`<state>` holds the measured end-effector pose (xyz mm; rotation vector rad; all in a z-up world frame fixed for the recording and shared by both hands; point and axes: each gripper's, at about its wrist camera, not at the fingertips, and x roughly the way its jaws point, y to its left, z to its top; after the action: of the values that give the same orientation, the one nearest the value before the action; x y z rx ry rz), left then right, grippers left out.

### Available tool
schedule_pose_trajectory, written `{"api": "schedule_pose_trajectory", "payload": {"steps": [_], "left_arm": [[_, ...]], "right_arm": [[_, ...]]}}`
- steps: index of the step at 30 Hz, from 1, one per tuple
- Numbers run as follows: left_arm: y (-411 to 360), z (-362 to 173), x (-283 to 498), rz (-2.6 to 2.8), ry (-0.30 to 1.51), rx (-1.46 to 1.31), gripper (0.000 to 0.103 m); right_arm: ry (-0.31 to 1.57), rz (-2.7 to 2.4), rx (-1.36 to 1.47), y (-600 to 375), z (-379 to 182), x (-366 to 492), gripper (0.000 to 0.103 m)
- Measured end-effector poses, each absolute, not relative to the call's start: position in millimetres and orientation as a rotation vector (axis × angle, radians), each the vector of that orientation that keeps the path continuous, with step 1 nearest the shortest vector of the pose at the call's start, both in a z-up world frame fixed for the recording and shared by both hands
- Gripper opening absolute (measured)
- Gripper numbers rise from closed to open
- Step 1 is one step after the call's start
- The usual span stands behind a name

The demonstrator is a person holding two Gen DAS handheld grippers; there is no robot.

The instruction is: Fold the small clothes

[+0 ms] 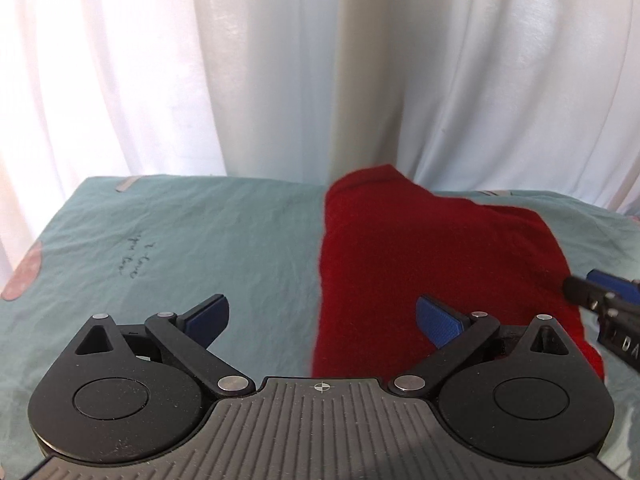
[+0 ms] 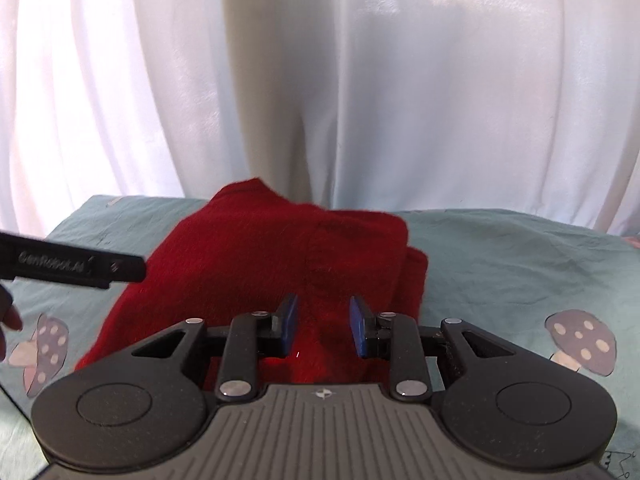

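A dark red knitted garment lies folded on the teal sheet; it also shows in the right wrist view. My left gripper is wide open above the garment's left edge, its right pad over the red cloth, its left pad over the sheet. My right gripper is open with a narrower gap, low over the garment's near part, holding nothing. The right gripper's tip shows in the left wrist view. The left gripper's side shows in the right wrist view.
White curtains hang close behind the far edge of the surface. The sheet has mushroom prints at right and left. A fingertip shows at the left edge.
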<state>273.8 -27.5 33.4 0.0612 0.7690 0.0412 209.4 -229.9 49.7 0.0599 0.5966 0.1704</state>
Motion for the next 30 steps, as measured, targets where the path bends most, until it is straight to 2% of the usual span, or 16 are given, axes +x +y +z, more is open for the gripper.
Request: {"api": "schedule_pose_trajectory", "payload": {"steps": [4, 11, 12, 14, 16, 22, 24, 26, 30], "left_arm": [[-12.3, 22.0, 284.6, 0.1, 0.822, 0.017, 0.102], [-20.9, 3.1, 315.3, 0.15, 0.828, 0.042, 0.102], [-25.7, -1.1, 319.6, 0.147, 0.834, 0.059, 0.102], [-34.5, -9.0, 323.4, 0.151, 0.809, 0.081, 0.103], [-40.0, -15.7, 323.9, 0.149, 0.791, 0.094, 0.103], [-42.3, -23.0, 318.7, 0.141, 0.744, 0.141, 0.103], [-35.0, -16.9, 313.6, 0.131, 0.764, 0.128, 0.103], [-27.7, -9.8, 302.4, 0.137, 0.773, 0.127, 0.103], [-20.4, -2.4, 264.3, 0.147, 0.785, 0.123, 0.103]], "right_arm": [[0.548, 0.115, 0.099, -213.6, 62.5, 241.2, 0.043], [0.569, 0.073, 0.03, -176.3, 36.2, 295.7, 0.044], [0.554, 0.067, 0.014, -173.5, 33.2, 297.6, 0.045], [0.545, 0.028, -0.049, -169.0, 20.9, 301.3, 0.053], [0.536, -0.022, -0.083, -173.6, 7.2, 301.7, 0.054], [0.529, -0.033, -0.041, -195.8, -1.0, 300.8, 0.068], [0.546, -0.031, -0.038, -198.5, 3.9, 296.9, 0.074], [0.575, -0.044, -0.029, -203.7, 11.2, 286.4, 0.086], [0.653, -0.018, 0.018, -212.5, 27.3, 252.8, 0.09]]}}
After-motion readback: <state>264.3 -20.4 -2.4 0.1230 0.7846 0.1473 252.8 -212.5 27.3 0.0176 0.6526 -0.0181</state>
